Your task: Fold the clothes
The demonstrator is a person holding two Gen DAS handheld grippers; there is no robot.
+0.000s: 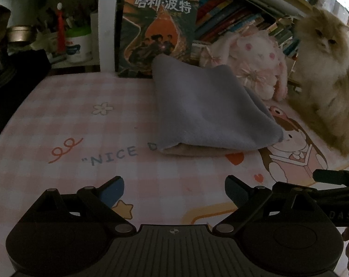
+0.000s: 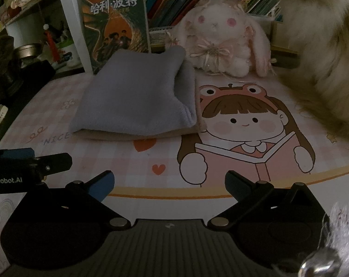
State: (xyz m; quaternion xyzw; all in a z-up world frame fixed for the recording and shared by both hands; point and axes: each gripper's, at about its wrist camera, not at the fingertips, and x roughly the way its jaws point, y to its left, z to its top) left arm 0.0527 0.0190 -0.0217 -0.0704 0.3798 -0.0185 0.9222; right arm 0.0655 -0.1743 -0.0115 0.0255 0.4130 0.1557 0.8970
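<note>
A grey-blue fleece garment lies folded into a neat rectangle on the pink checked mat, with a beige layer showing under its near edge. The right wrist view has the same garment left of centre on the mat. My left gripper hovers open over the mat, well short of the garment, with nothing between its blue pads. My right gripper is open too and holds nothing. Each gripper shows at the edge of the other's view: the right one, the left one.
A fluffy cat sits at the right side of the mat, seen again as the cat. A white plush rabbit and a large standing book stand behind the garment. Shelves of books and jars fill the back.
</note>
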